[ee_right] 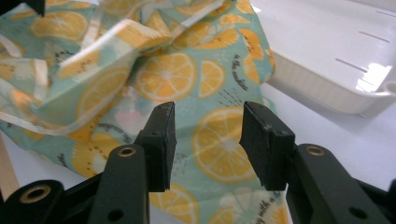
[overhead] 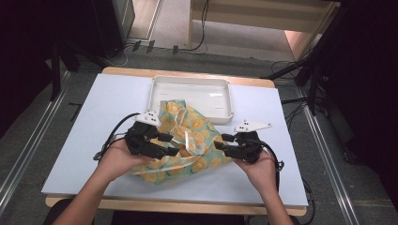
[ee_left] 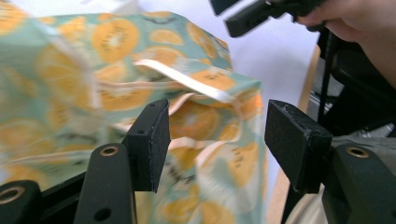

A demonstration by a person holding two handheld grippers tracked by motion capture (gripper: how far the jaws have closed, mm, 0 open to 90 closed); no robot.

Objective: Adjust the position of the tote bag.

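A crumpled, fruit-printed fabric bag [overhead: 187, 140] with pale handles is seen on the white-topped desk [overhead: 94, 140], between the two grippers. The left gripper [overhead: 171, 144] is held released at the bag's left side, its jaws parted with nothing pinched between them. The right gripper [overhead: 221, 144] is likewise released at the bag's right edge. Farther back, a white plastic tray [overhead: 220, 93] is overlapped by the bag's far corner.
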